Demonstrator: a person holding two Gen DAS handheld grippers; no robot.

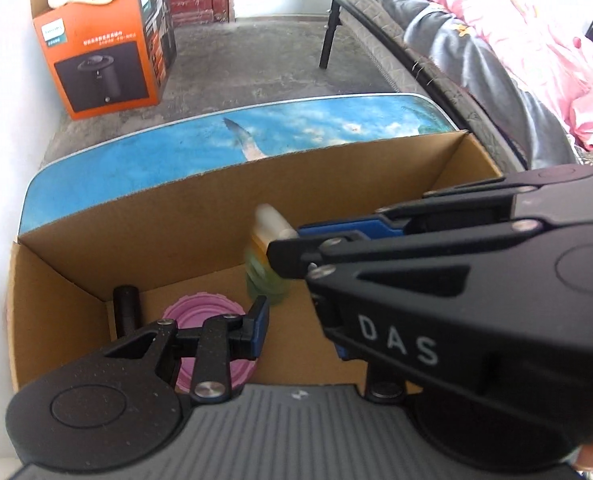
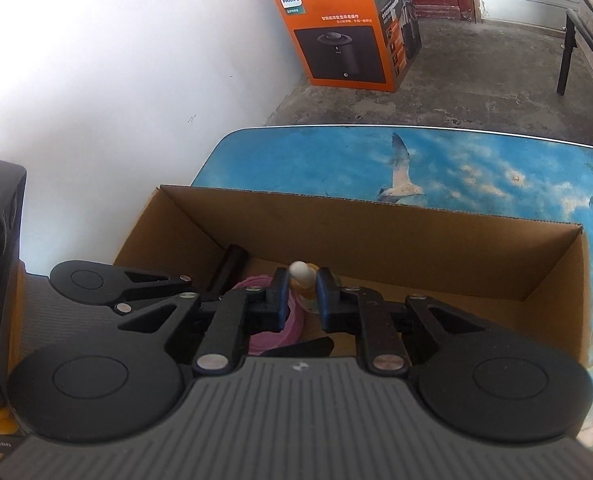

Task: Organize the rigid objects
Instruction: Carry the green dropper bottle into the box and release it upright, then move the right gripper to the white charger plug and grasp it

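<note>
Pink bedding (image 1: 552,40) only beside left claw (image 1: 296,320).

An open brown cardboard box (image 2: 376,236) sits on the sky-printed surface (image 2: 476,160). Inside it, a small bottle (image 2: 302,280) with a white cap, an orange band and a greenish body stands upright, blurred in the left wrist view. Beside it lies a pink round lid (image 1: 200,312), and a black cylinder (image 1: 126,308) leans in the box's corner.

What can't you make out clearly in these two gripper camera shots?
- Small white-capped bottle: blurred in left wrist view; label unreadable.
- Pink round container: partly hidden by left gripper.
- Whether the right gripper pads touch the bottle: unclear.
- Black cylinder: base hidden.
</note>
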